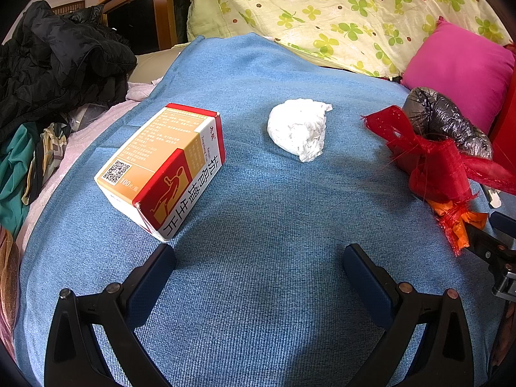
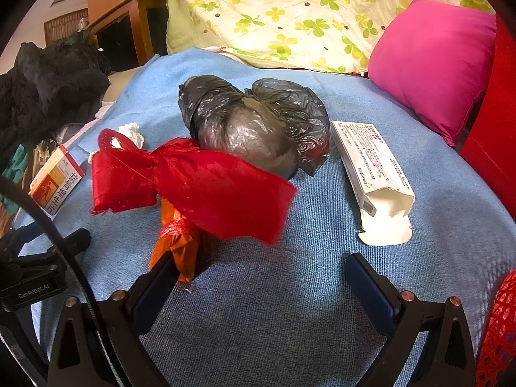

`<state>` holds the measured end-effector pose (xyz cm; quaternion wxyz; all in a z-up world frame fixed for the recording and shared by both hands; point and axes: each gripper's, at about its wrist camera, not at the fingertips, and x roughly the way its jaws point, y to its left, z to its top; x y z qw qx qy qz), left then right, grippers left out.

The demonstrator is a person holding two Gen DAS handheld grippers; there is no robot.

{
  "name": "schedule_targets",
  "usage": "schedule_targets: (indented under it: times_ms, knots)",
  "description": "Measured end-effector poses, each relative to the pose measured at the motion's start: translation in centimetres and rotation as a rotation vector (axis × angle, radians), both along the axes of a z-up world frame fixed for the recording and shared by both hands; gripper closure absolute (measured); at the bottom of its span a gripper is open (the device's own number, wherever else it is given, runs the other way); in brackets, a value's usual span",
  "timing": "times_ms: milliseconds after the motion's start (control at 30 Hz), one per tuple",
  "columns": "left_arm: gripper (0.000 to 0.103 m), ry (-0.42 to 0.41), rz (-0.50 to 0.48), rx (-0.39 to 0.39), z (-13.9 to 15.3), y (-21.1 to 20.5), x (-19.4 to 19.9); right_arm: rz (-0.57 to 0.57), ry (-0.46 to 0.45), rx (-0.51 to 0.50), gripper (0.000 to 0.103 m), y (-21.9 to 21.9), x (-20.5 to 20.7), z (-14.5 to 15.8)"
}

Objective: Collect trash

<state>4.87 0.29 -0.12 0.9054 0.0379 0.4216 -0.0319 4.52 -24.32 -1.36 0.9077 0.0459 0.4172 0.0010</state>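
Tissue wad [image 2: 130, 132] half hidden behind red ribbon [image 2: 193, 180]

— What carries it all?

— A bed spread with a blue blanket [image 1: 258, 193].

— And lying on it?

— A red and orange medicine box [image 1: 163, 169] at the left, a crumpled white tissue [image 1: 298, 132] near the middle, then a red mesh bow [image 2: 190, 180] tied on an orange wrapper [image 2: 177, 251], touching a knotted grey plastic bag [image 2: 254, 125]. Just beside the bag, a torn-open white carton [image 2: 374, 174].

— Further back?

— A pink cushion [image 2: 432, 61], a flowered quilt [image 1: 338, 9], black clothes [image 1: 58, 64].
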Motion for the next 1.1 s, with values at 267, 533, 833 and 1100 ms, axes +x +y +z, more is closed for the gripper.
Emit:
schedule_targets:
  times_ms: [267, 533, 833, 1100]
  knots:
    - [0.000, -0.001, 0.000, 0.000, -0.01, -0.03, -0.01, -0.003, 0.005, -0.019, 0.000, 0.44, 0.08, 0.08]
    - [0.000, -0.001, 0.001, 0.000, -0.01, -0.07, -0.03, -0.007, 0.008, -0.025, 0.000, 0.73, 0.02, 0.13]
    - [0.000, -0.001, 0.002, -0.001, -0.02, -0.09, -0.04, -0.008, 0.006, -0.017, 0.000, 0.57, 0.04, 0.11]
    - [0.000, -0.001, 0.002, -0.001, -0.04, -0.10, -0.05, -0.005, 0.005, -0.012, 0.000, 0.41, 0.05, 0.08]
